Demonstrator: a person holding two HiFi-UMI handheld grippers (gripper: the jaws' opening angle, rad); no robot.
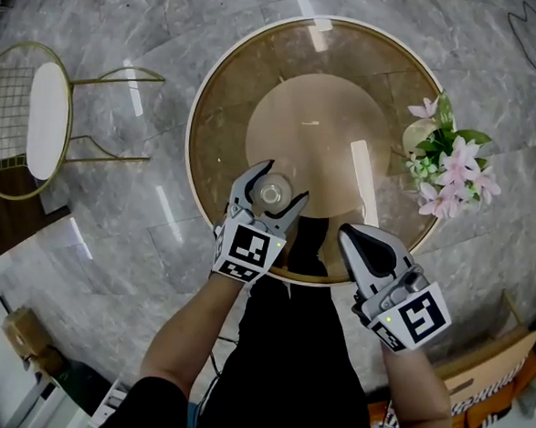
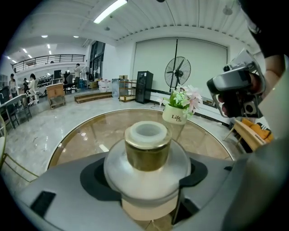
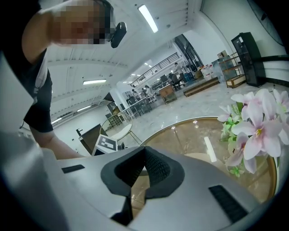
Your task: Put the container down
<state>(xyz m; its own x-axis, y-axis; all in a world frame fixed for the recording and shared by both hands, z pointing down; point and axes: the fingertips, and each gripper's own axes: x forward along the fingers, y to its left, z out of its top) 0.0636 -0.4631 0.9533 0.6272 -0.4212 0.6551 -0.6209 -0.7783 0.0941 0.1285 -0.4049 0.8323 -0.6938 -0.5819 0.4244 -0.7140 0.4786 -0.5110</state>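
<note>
Left gripper view alone — container wears gold collar.

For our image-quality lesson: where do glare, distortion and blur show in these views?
Head view: light streaks glare on the glass table. Left gripper view: fisheye bending, black corners. Right gripper view: flowers slightly soft.

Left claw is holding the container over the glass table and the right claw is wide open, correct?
Not quite: the right claw is shut, jaws together with nothing between them, as the right gripper view shows. The left claw does hold the container over the glass table.
</note>
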